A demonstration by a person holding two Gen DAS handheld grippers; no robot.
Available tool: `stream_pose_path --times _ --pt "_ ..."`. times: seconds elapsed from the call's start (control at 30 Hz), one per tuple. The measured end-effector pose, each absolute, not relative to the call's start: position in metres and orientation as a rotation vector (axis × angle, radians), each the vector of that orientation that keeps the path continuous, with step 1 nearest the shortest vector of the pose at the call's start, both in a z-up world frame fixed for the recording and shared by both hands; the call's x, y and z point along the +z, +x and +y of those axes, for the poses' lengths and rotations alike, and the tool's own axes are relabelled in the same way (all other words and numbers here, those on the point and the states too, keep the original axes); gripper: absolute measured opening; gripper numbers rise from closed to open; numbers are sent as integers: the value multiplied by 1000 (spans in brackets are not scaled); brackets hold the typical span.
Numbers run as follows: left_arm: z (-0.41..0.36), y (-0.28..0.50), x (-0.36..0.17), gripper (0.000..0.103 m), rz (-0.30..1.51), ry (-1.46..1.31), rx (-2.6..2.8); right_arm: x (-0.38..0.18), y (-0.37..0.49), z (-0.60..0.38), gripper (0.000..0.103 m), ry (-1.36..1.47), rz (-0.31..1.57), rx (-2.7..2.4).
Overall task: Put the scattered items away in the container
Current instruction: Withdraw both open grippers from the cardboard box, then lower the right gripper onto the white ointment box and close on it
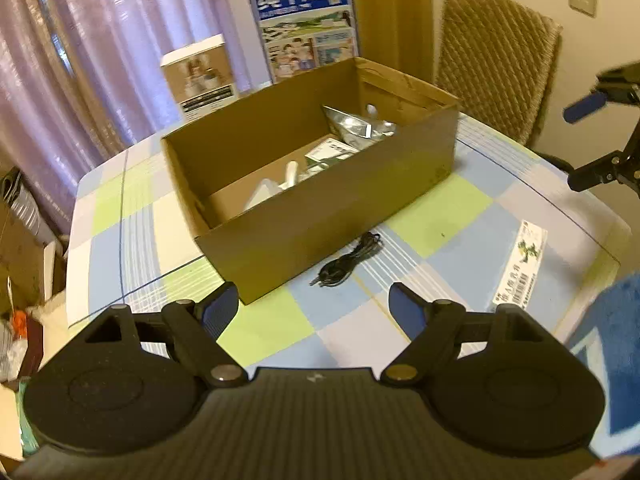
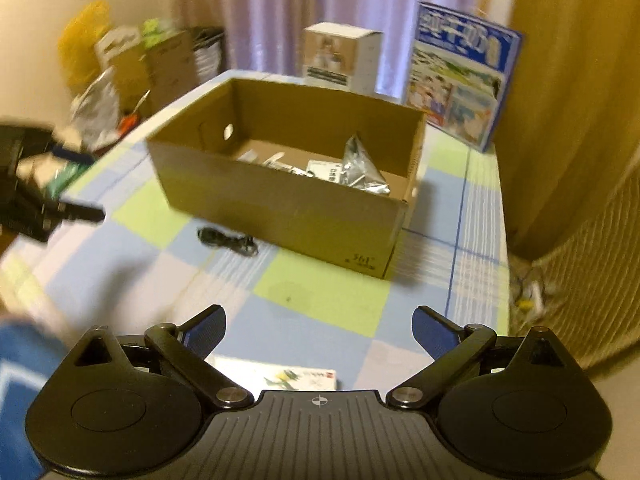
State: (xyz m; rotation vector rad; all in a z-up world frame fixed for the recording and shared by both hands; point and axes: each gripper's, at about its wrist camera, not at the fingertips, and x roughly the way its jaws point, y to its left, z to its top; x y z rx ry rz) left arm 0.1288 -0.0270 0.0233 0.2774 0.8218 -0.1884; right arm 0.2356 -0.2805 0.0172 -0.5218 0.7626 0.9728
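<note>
Cardboard box (image 1: 320, 200) open; silver pouch (image 1: 356, 126), white packets inside.

Warm, yellowish indoor light fills both views, fairly dim, with no hard glare. Pale daylight glows through the curtains (image 1: 80, 40) at the far side. The cardboard box (image 1: 320, 200) throws a soft shadow on the checked worktop (image 1: 440, 220) along its near wall, and its inside is shaded. The left wrist view is mostly sharp in the middle. The right wrist view is smeared by motion: the cable (image 2: 228, 242), the clutter at far left and the chair at right are blurred. Both views bow strongly at the edges, with dark rounded corners. The blue cloth (image 1: 616, 340) at near right is out of focus.
</note>
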Motion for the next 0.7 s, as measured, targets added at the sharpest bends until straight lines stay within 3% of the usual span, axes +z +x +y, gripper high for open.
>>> stream_pose_path --times 0.33,0.7 --pt "-38 135 5 79 853 314 -272 -29 225 -271 96 -845 791 1207" --pt "-50 139 -20 83 909 356 -394 -71 233 -250 79 -1105 813 1334"
